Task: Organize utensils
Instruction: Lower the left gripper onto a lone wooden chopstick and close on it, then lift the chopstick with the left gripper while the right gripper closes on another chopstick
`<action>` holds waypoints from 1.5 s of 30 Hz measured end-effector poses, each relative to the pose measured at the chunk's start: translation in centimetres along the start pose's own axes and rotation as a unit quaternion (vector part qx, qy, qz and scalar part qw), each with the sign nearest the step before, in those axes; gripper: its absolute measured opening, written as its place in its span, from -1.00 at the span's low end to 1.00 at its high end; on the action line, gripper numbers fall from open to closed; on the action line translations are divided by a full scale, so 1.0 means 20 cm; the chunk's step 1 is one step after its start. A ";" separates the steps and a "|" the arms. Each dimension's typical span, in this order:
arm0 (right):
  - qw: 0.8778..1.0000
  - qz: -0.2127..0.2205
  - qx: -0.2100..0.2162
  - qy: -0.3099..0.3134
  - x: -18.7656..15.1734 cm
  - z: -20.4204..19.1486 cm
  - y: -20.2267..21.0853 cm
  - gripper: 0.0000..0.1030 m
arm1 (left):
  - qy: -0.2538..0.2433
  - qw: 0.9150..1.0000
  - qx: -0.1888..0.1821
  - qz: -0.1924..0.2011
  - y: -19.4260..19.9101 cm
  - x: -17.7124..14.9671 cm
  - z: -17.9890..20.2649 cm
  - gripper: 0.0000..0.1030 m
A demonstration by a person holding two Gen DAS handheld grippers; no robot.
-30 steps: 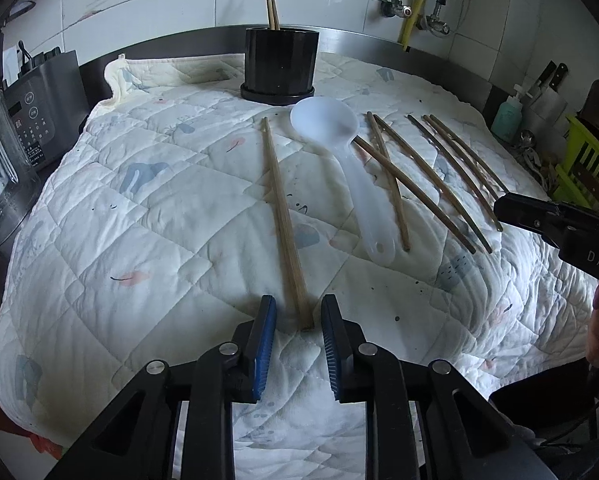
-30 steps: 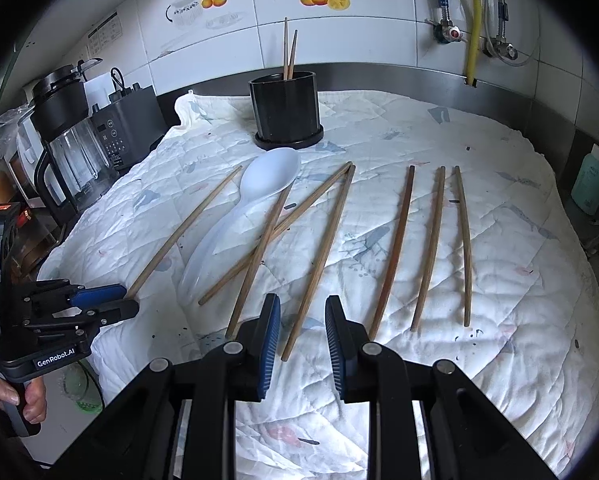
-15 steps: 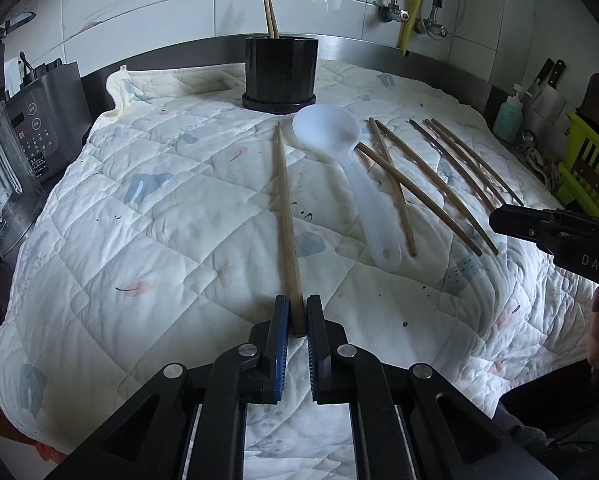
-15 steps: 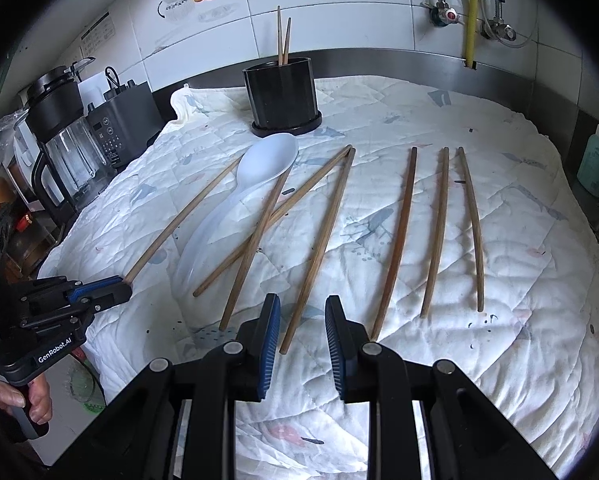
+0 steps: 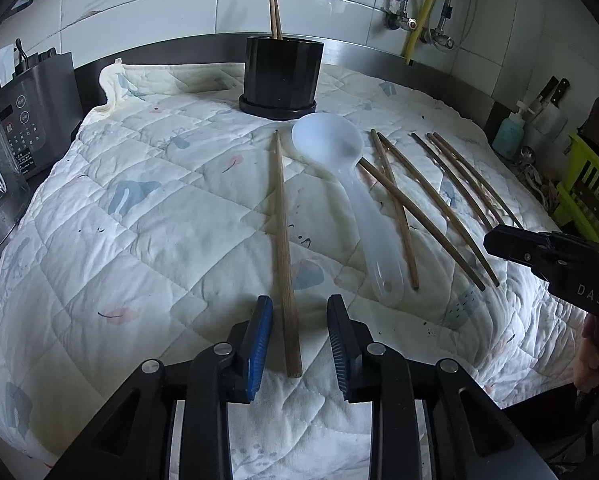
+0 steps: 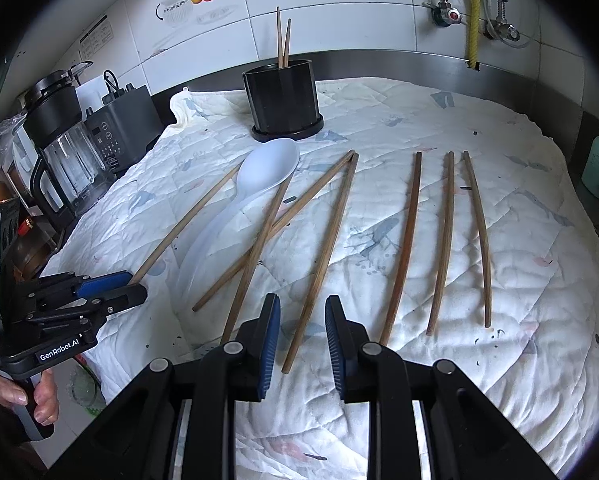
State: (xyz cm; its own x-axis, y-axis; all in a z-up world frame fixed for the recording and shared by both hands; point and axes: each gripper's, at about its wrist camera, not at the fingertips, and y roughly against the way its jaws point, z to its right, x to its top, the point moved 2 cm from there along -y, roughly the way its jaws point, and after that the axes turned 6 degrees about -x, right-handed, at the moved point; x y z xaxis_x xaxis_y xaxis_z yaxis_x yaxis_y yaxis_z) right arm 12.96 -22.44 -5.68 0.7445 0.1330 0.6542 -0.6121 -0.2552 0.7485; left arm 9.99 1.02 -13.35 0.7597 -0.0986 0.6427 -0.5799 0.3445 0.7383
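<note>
Step in hand: we straddle 1 chopstick (image 5: 285, 256) with the open left hand-held gripper (image 5: 299, 334); next, close, lift toward holder (image 5: 282, 74); right hand-held gripper (image 6: 299, 334) also open.

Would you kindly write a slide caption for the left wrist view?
Open left hand-held gripper straddling a lone chopstick on the quilted cloth, black utensil holder beyond.

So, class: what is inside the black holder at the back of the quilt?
Two chopsticks stand in the holder, tips poking above its rim. Its dark wall hides their lower parts and anything else inside.
</note>
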 end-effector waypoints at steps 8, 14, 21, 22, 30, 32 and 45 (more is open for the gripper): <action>1.000 -0.002 0.001 -0.006 0.01 0.01 -0.02 -0.49 | -0.008 1.000 0.013 0.008 -0.02 0.00 -0.01 -0.77; 1.000 -0.010 0.003 -0.013 0.00 0.01 -0.06 -0.49 | -0.003 0.999 0.028 0.019 -0.01 0.02 -0.02 -0.87; 0.999 -0.015 0.017 -0.032 0.02 0.02 -0.09 -0.49 | -0.013 0.998 0.038 0.056 0.10 0.10 0.00 -0.87; 0.999 -0.016 0.015 -0.034 0.02 0.01 -0.09 -0.49 | -0.015 0.997 0.040 0.062 0.11 0.11 0.00 -0.87; 0.998 -0.025 -0.004 -0.057 0.05 0.03 -0.17 -0.49 | -0.023 0.994 0.043 0.097 0.21 0.25 0.02 -0.87; 0.998 -0.024 -0.005 -0.058 0.05 0.03 -0.18 -0.50 | -0.025 0.993 0.045 0.103 0.23 0.28 0.02 -0.87; 0.999 -0.007 -0.034 -0.036 0.10 0.05 -0.09 -0.79 | -0.036 0.989 0.048 0.138 0.31 0.43 0.04 -0.87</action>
State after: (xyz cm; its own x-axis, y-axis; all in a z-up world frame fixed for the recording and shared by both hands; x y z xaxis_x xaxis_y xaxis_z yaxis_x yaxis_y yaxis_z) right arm 15.80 -22.66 -5.92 0.7689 0.0662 0.6360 -0.6164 -0.1877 0.7647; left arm 12.74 1.47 -3.03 0.5472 -0.0799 0.8332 -0.7904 0.2783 0.5458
